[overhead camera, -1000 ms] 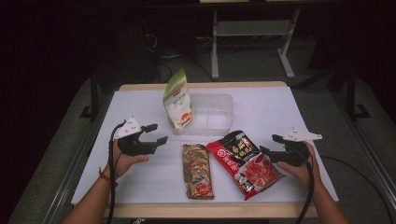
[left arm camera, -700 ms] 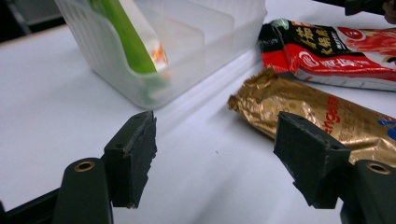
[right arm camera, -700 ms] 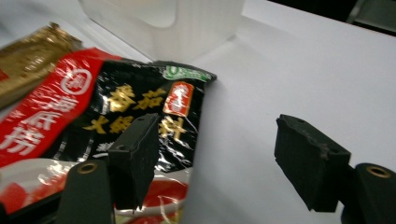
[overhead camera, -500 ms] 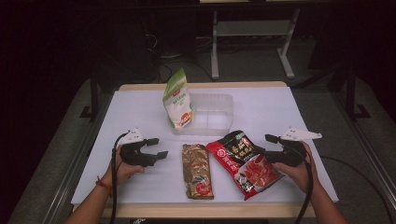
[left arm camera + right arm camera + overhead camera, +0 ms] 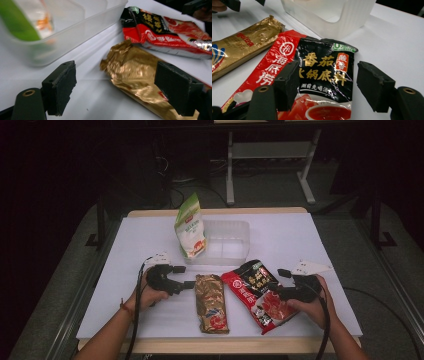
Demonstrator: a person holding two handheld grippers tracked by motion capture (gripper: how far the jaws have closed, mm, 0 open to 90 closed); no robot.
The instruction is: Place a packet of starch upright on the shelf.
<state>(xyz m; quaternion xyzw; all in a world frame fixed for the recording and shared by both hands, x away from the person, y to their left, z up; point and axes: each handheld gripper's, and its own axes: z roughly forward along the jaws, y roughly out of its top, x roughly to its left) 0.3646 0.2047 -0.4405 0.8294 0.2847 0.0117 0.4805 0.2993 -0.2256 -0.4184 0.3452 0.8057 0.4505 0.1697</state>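
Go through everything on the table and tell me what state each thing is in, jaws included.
Clear container: upright, open top, holds the green pouch.
Green pouch: standing in the container's left end.
Gold packet: flat on the table, sealed.
Red packet: flat on the table, sealed.
Left gripper: jaws open, just opened further, gold packet's end between them, not gripped.
Right gripper: jaws open over the red packet.

black left gripper (image 5: 183, 276); white top plate; trailing black cable

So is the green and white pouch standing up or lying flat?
Standing up. The green and white pouch stands on end in the left end of the clear tub, its top above the rim.
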